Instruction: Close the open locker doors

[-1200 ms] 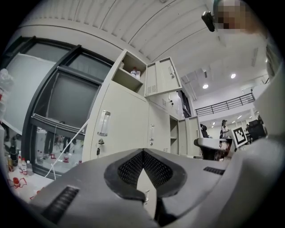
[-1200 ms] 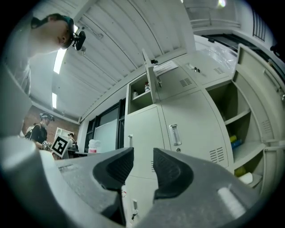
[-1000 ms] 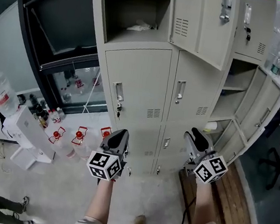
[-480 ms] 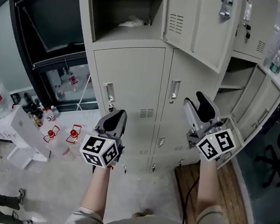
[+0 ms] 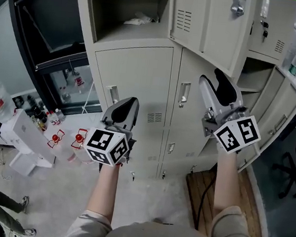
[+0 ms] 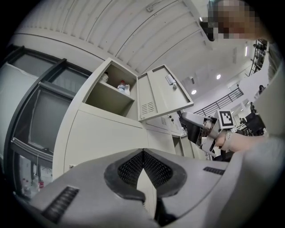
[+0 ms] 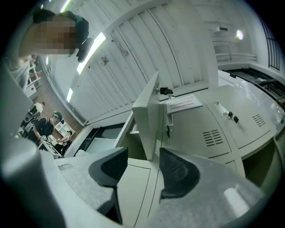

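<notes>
Open upper door (image 5: 203,26) juts out overhead — free air beneath it, seemingly.

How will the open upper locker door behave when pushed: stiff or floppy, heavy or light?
The upper door looks like thin painted sheet metal, so it is probably stiff and fairly light. Hinged at one side, it should swing, not slide. Its smooth face may be slippery.

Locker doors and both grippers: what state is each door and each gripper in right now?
Top locker door: swung open.
Right-hand lower door: open.
Middle left door: closed.
Middle centre door: closed.
Left gripper: shut, empty.
Right gripper: open, jaws have just been opening, nothing between them.
</notes>
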Motion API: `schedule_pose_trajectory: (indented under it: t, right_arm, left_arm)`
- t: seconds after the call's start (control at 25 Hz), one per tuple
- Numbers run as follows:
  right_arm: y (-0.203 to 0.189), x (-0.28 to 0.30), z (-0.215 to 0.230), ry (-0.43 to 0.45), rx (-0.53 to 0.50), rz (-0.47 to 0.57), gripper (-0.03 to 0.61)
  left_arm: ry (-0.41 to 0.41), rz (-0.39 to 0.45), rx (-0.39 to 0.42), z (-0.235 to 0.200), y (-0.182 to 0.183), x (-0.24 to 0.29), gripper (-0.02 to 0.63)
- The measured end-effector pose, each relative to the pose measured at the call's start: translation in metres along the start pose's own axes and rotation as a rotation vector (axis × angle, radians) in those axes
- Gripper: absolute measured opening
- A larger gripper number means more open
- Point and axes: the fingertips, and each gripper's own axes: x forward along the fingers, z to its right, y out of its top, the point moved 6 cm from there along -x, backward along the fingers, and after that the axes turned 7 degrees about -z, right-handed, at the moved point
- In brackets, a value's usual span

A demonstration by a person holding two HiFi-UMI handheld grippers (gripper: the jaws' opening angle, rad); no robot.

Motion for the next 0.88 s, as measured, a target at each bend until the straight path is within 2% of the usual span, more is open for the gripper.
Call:
schedule_pose_trajectory:
  t: [0.4, 0.6, 0.88]
  right_arm:
    - [0.030, 0.003, 0.009, 0.024, -0.014, 0.081, 0.210]
    - [0.036, 0.006, 0.007, 0.055, -0.023, 0.102, 0.210]
    - [0.037, 0.013, -0.002, 0.116, 0.033, 0.138, 0.209]
  left_arm:
    - [-0.009, 0.055, 0.046, 0.014, 0.033, 0.022, -0.003]
    - [-0.006, 0.068, 0.056, 0.018, 0.038, 0.027, -0.003]
    - [0.017, 0.075, 0.049, 0.018, 0.033, 0.029, -0.003]
